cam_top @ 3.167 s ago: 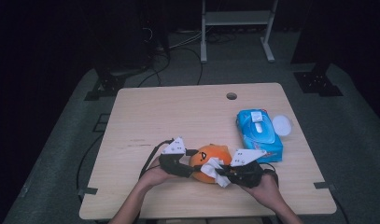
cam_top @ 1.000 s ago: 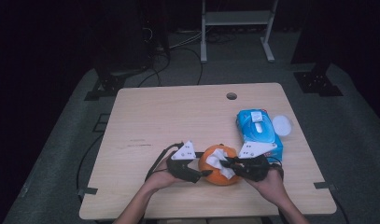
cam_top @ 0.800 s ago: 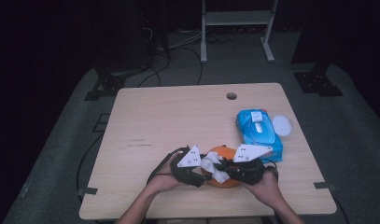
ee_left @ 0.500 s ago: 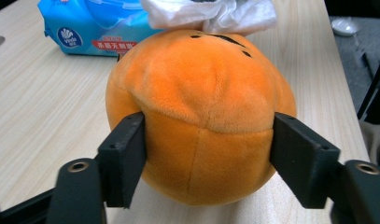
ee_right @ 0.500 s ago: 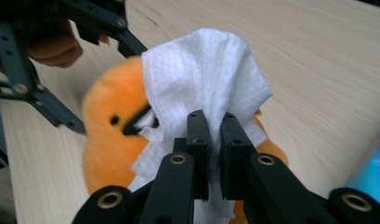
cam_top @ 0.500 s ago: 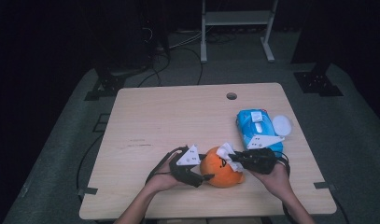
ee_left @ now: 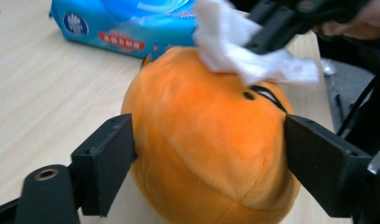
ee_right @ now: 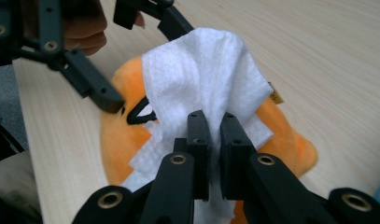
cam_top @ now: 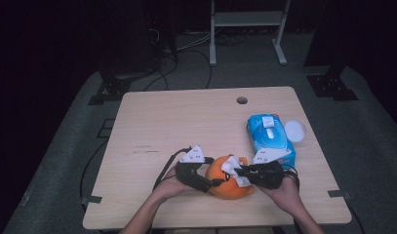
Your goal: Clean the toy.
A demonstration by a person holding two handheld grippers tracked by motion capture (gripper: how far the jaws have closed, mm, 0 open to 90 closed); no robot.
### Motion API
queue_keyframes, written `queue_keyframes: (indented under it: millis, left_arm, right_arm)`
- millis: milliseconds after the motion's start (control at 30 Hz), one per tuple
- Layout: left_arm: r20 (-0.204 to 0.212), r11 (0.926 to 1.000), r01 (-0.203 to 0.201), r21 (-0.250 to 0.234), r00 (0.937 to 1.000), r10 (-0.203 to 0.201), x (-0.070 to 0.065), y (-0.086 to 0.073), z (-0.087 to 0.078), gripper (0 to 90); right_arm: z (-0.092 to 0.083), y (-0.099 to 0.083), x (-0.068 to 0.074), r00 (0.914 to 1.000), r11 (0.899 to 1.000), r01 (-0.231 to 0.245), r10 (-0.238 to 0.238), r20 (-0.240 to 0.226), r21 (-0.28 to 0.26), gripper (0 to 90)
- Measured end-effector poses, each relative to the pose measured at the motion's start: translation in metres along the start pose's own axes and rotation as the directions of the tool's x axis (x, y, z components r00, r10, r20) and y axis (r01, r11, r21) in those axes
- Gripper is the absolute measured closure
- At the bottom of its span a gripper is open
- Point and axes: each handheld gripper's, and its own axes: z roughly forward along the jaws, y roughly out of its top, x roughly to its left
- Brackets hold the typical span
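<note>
An orange plush toy (cam_top: 230,184) lies near the table's front edge. My left gripper (cam_top: 216,184) reaches in from its left. In the left gripper view the jaws straddle the toy (ee_left: 201,149), with both pads against its sides. Those jaws have just been opening, with the toy still between them. My right gripper (ee_right: 214,126) is shut on a crumpled white wipe (ee_right: 201,79). It holds the wipe (cam_top: 231,168) against the top of the toy, beside a black stitched eye (ee_right: 138,112). The right gripper (cam_top: 237,171) comes in from the toy's right.
A blue pack of wet wipes (cam_top: 270,136) lies just behind the right hand, with a round white lid (cam_top: 294,130) beside it. A cable hole (cam_top: 242,100) sits near the table's far edge. Bare wood stretches left and behind the toy.
The right gripper has slid the wipe slightly leftward over the toy's top since half a second ago. The left hand and the toy have stayed in place.
</note>
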Motion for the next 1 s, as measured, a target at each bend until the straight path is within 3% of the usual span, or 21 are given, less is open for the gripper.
queue_keyframes:
  millis: [33,100,233,267,367,500,600,667,800,900,1000]
  left_arm:
    - [0.000,1.0000,0.000,0.000,1.0000,0.000,0.000,0.000,0.000,16.1]
    - [0.041,0.9992,0.038,-0.013,0.9985,-0.037,0.000,0.001,0.000,16.0]
    - [0.039,0.9997,0.023,0.011,0.9990,-0.024,-0.004,0.003,0.003,15.2]
    - [0.048,0.9995,0.011,0.029,0.9988,-0.012,-0.005,0.000,0.005,16.6]
    - [0.041,0.9989,-0.023,0.040,0.9989,0.022,-0.006,-0.001,0.004,23.1]
    - [0.053,0.9962,-0.080,0.036,0.9956,0.078,-0.011,-0.001,0.004,26.5]
    - [0.050,0.9959,-0.082,0.038,0.9955,0.080,-0.010,0.000,0.004,25.9]
    - [0.054,0.9974,-0.058,0.042,0.9970,0.056,-0.007,0.001,0.003,20.6]
    - [0.070,0.9978,0.012,0.065,0.9974,-0.016,-0.004,0.003,0.004,9.3]
    - [0.095,0.9920,0.067,0.107,0.9925,-0.077,-0.003,-0.001,0.011,5.8]
    - [0.116,0.9900,0.094,0.105,0.9876,-0.106,-0.001,-0.003,0.012,7.8]
  right_arm:
    - [0.000,0.000,0.000,1.0000,1.000,0.000,0.000,0.000,0.000,83.6]
    - [-0.003,-0.003,0.006,1.0000,1.000,-0.002,0.002,-0.005,0.005,83.6]
    - [-0.006,-0.007,0.013,0.9997,1.000,0.005,-0.005,-0.025,0.018,83.7]
    - [-0.007,-0.006,0.014,0.9990,0.999,0.012,-0.010,-0.044,0.031,83.6]
    - [-0.008,-0.002,0.014,0.9989,0.999,0.023,-0.022,-0.043,0.024,83.6]
    - [-0.012,0.005,0.008,0.9998,1.000,0.021,-0.021,0.000,-0.015,83.6]
    - [-0.008,0.005,-0.004,0.9999,1.000,-0.013,0.013,0.001,-0.012,83.5]
    - [-0.004,0.002,-0.006,0.9995,1.000,-0.026,0.026,-0.019,-0.001,83.5]
    - [-0.002,0.000,0.002,0.9997,1.000,-0.001,0.001,-0.023,0.007,83.5]
    - [-0.003,0.000,0.007,0.9995,1.000,0.013,-0.012,-0.029,0.010,83.5]
    - [-0.003,-0.001,0.010,0.9995,1.000,0.022,-0.022,-0.023,0.013,83.5]
